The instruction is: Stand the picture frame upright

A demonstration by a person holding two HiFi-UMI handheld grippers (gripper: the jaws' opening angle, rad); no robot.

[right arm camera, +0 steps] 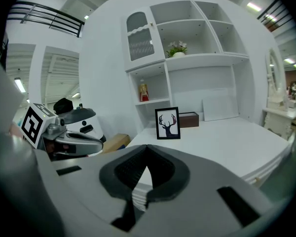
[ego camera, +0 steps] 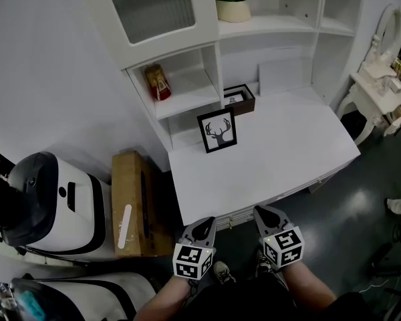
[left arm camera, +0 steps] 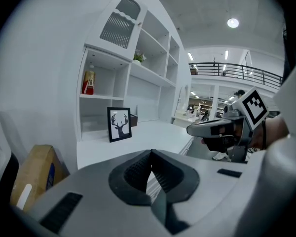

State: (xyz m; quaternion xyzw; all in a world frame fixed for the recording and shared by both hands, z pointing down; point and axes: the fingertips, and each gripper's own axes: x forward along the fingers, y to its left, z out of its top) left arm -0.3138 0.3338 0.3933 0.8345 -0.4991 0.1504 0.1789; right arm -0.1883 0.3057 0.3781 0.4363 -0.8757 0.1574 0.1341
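Left gripper point(ego camera: 205, 225): jaws pressed together with nothing between them, held off the near edge of the desk point(ego camera: 294, 156), just beside the right gripper.
Right gripper point(ego camera: 262, 212): jaws likewise closed tip to tip and empty, level with the left one and pointing at the desk.
Picture frame point(ego camera: 218, 130): black frame with a deer-head print, standing upright at the back of the desk, well ahead of both grippers and touched by neither.
Brown box point(ego camera: 241, 99): just behind the frame, farther from the grippers.
Red container point(ego camera: 158, 82): in a shelf cubby beyond the frame, up and to the left.
Cardboard box point(ego camera: 128, 202): on the floor, left of the left gripper, against the desk's side.
Flower pot point(ego camera: 233, 8): on the upper shelf, farthest from the grippers.
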